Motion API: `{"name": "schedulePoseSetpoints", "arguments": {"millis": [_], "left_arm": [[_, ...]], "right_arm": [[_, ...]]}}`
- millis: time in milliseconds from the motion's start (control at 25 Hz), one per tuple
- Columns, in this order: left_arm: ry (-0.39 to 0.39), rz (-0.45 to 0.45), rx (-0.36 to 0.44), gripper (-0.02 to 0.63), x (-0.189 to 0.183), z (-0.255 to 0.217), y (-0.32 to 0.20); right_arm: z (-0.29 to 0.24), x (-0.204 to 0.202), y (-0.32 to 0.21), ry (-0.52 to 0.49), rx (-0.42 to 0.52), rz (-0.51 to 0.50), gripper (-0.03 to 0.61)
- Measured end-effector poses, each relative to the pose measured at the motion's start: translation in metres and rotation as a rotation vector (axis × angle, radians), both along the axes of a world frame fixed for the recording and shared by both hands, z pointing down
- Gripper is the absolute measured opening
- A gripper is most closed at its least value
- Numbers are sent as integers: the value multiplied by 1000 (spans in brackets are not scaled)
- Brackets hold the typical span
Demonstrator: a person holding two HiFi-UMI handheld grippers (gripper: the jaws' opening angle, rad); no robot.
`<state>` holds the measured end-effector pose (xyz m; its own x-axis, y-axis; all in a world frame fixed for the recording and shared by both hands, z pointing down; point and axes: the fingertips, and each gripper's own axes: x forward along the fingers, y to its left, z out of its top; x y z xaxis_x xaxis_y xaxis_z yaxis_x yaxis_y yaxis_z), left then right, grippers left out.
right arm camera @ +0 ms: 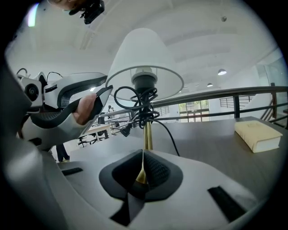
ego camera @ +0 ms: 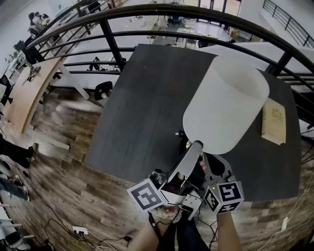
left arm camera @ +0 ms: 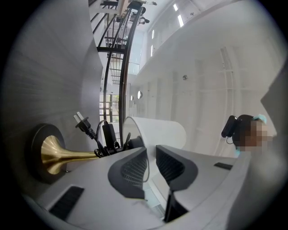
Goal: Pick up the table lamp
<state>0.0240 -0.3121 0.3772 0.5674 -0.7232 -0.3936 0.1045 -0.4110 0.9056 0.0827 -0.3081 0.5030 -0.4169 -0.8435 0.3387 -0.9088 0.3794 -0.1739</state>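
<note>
1. The right gripper (right arm camera: 142, 170) is pinching the slim brass stem (right arm camera: 145, 134) of the table lamp (ego camera: 223, 105) low down. Its dark pads are pressing together on the metal.
2. The left gripper (left arm camera: 150, 158) is holding its jaws spread, with a clear gap showing between the ribbed pads. The thin lower edge of the white lampshade (left arm camera: 158, 133) is running through that gap, and neither pad is visibly pressing on it.
3. A person's fingers (right arm camera: 85, 110) are wrapping around the left gripper's handle, just beside the shade's rim.
4. A black cord (right arm camera: 137, 104) is hanging in a bundle around the stem just under the bulb socket. Its plug (left arm camera: 80, 121) is sticking out to one side.
5. The lamp is standing near the front edge of a dark table (ego camera: 147, 93), right ahead of both grippers. Its dark round base (left arm camera: 36, 155) is lying against the table top in the left gripper view.
6. A pale book (ego camera: 274, 121) is lying on the table to the right, well apart from the lamp.
7. A black railing (ego camera: 147, 13) is curving behind the table, and wooden flooring (ego camera: 64, 162) is showing below its near edge.
</note>
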Motion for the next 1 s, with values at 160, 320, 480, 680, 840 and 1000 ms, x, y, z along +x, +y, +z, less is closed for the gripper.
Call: {"name": "schedulePoseSetpoints", "arguments": {"millis": [160,320,480,680,840,1000], "left_arm": [[8,-7,-17,107,-1,-2,-9],[-6,-2,-24,106,5,-6,-17],[-6,-1,-29,104,7,-7,-23],[2,-4,-36,104,6,-8,-24],[4,-14,-37,104,3,-9,-29],[-2,-11,-28,104,6,-11,-31]], "right_arm": [[0,-1,-13,-50,-17,-7,40],[5,1,-23,-68,-39,-18,41],[8,1,-33,-95,-56,-21,82],[4,-2,-42,-131,-53,-24,86],[6,-4,-46,-155,-57,-30,108],[7,-6,-49,-152,-59,-46,137]]}}
